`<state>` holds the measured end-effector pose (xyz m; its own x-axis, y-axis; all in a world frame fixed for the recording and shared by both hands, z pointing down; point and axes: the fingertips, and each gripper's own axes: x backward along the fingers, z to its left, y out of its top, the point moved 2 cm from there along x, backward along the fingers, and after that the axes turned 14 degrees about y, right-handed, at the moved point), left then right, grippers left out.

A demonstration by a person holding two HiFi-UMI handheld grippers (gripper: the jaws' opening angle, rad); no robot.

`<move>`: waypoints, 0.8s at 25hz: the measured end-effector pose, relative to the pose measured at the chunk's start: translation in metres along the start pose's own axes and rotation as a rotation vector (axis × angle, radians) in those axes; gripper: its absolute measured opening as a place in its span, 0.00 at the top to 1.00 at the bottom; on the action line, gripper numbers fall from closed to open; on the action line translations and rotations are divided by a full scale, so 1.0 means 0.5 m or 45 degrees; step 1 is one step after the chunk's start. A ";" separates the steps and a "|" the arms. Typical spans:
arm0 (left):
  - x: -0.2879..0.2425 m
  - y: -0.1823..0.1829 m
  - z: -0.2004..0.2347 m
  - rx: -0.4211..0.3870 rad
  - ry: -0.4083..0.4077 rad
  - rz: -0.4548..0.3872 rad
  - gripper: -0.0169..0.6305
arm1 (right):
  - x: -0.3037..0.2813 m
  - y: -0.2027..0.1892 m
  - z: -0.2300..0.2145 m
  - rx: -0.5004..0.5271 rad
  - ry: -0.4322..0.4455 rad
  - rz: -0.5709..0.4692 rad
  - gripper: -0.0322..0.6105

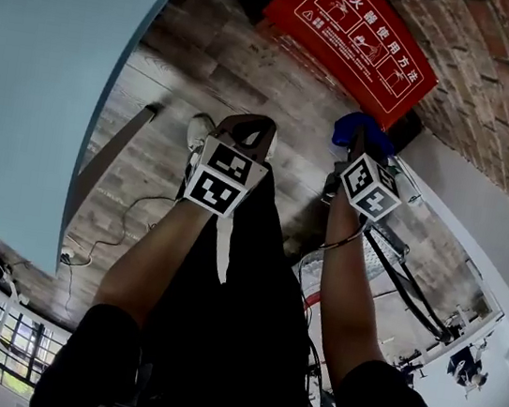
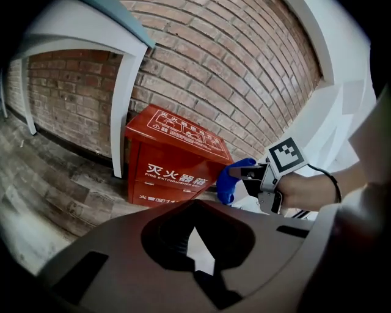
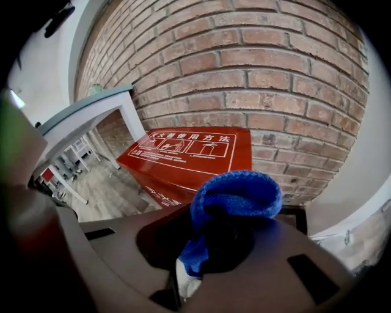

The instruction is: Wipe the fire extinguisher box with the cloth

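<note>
Right gripper [image 3: 190,268] round blue cloth [image 3: 235,195], near box [image 3: 189,153]

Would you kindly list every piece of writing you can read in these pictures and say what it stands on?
"灭火器箱": front of the fire extinguisher box.
"FIRE EXTINGUISHER BOX": same front, just beneath the Chinese characters.
"灭火器使用方法": heading on the box's lid.
Small print by the lid's pictograms: too small to read.
Bottom line of characters on the front: partly hidden, not readable.
</note>
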<state>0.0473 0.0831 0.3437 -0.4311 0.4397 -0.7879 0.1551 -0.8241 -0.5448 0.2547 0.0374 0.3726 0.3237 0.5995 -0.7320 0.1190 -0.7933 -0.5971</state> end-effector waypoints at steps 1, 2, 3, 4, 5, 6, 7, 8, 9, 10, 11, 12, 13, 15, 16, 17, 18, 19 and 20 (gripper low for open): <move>-0.006 -0.009 0.001 0.005 -0.007 0.003 0.98 | -0.009 0.001 0.008 0.023 0.015 0.001 0.89; -0.011 -0.020 0.001 0.011 -0.013 0.008 0.98 | -0.018 0.003 0.018 0.045 0.034 -0.001 0.88; -0.015 -0.033 0.000 0.020 -0.019 0.015 0.98 | -0.028 0.006 0.029 0.065 0.060 -0.006 0.88; -0.021 -0.048 0.000 0.033 -0.025 0.027 0.98 | -0.038 0.011 0.042 0.084 0.092 -0.015 0.88; -0.026 -0.065 0.000 0.049 -0.029 0.041 0.98 | -0.048 0.016 0.058 0.105 0.126 -0.025 0.88; -0.030 -0.079 0.002 0.061 -0.032 0.049 0.98 | -0.057 0.024 0.075 0.132 0.158 -0.034 0.89; -0.033 -0.089 0.004 0.069 -0.033 0.051 0.98 | -0.065 0.032 0.093 0.163 0.186 -0.042 0.88; -0.035 -0.097 0.006 0.076 -0.034 0.051 0.98 | -0.074 0.040 0.110 0.191 0.210 -0.049 0.88; -0.036 -0.104 0.008 0.083 -0.033 0.052 0.98 | -0.083 0.049 0.125 0.211 0.232 -0.054 0.88; -0.036 -0.112 0.012 0.090 -0.030 0.056 0.98 | -0.093 0.056 0.139 0.223 0.252 -0.059 0.88; -0.035 -0.119 0.016 0.096 -0.026 0.060 0.98 | -0.103 0.063 0.154 0.233 0.271 -0.063 0.88; -0.034 -0.127 0.023 0.100 -0.020 0.065 0.98 | -0.114 0.069 0.170 0.245 0.289 -0.067 0.88; -0.032 -0.134 0.030 0.104 -0.014 0.072 0.98 | -0.125 0.073 0.188 0.259 0.303 -0.068 0.89; -0.029 -0.148 0.048 0.111 0.002 0.090 0.98 | -0.146 0.077 0.222 0.293 0.324 -0.066 0.88; -0.027 -0.153 0.057 0.115 0.010 0.096 0.98 | -0.157 0.078 0.239 0.315 0.336 -0.064 0.89; -0.026 -0.155 0.066 0.116 0.019 0.095 0.98 | -0.170 0.079 0.256 0.340 0.350 -0.061 0.88; -0.024 -0.155 0.076 0.114 0.029 0.090 0.98 | -0.184 0.079 0.273 0.365 0.364 -0.056 0.88; -0.022 -0.152 0.087 0.106 0.040 0.084 0.98 | -0.198 0.078 0.288 0.386 0.378 -0.049 0.88; -0.019 -0.148 0.098 0.097 0.051 0.079 0.98 | -0.214 0.076 0.303 0.401 0.392 -0.041 0.88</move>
<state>-0.0035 0.1223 0.4054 -0.3864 0.3998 -0.8312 0.1113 -0.8744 -0.4723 0.0822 -0.0407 0.3786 0.5945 0.5264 -0.6078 -0.1425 -0.6750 -0.7239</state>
